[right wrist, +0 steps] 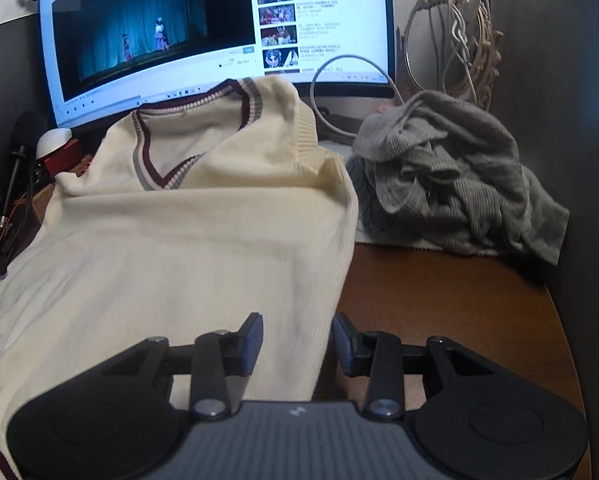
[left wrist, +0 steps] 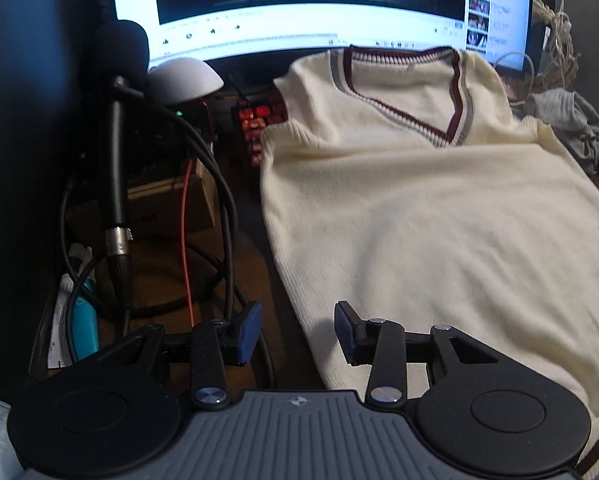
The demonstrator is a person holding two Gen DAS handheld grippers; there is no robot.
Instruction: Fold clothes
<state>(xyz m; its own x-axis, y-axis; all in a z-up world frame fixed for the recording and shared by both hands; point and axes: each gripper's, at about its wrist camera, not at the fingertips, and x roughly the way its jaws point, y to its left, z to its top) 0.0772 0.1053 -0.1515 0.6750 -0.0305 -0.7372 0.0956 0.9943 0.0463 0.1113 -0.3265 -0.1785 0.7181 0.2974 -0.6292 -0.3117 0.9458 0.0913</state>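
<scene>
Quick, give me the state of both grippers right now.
Left gripper: open, holding nothing; the cream vest's edge lies below it.
Right gripper: open, holding nothing, over the vest's other edge.

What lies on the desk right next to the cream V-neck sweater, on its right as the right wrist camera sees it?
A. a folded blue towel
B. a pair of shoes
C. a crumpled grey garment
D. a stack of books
C: in the right wrist view a crumpled grey garment sits heaped beside the cream sweater, in front of the monitor.
</scene>
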